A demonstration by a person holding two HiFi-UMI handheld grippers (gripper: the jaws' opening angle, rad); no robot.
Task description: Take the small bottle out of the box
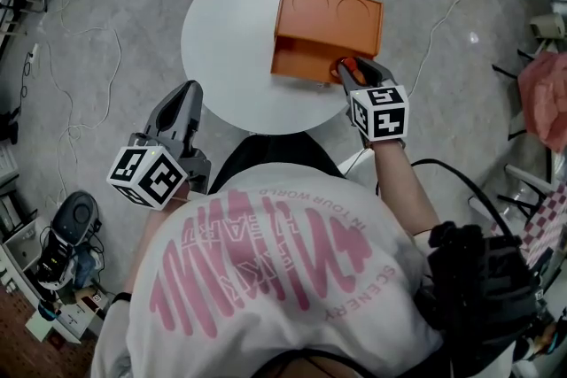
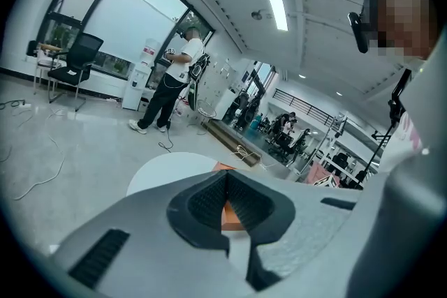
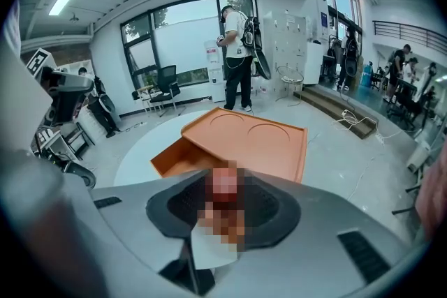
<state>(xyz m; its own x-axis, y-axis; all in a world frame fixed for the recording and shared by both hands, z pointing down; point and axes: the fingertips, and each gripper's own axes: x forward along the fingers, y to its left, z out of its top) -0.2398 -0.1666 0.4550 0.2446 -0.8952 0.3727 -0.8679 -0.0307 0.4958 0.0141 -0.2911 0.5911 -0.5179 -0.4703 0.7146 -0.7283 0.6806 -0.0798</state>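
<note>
An orange box (image 1: 330, 16) lies on the round white table (image 1: 229, 40), its drawer (image 1: 299, 59) pulled out toward me. At the drawer's front right corner my right gripper (image 1: 347, 72) is shut on the small bottle (image 1: 346, 65), whose red-orange cap shows between the jaws. In the right gripper view the bottle (image 3: 225, 185) stands between the dark pads (image 3: 269, 206), above and in front of the box (image 3: 244, 132) and its drawer (image 3: 174, 157). My left gripper (image 1: 186, 93) hangs shut and empty off the table's near left edge. Its view shows the box (image 2: 231, 218) past the jaws.
Cables trail over the grey floor around the table. A person (image 2: 167, 84) stands by the windows near a black office chair (image 2: 73, 63). Pink cloth (image 1: 545, 93) lies at the right edge. Gear sits on the floor at lower left (image 1: 71, 230).
</note>
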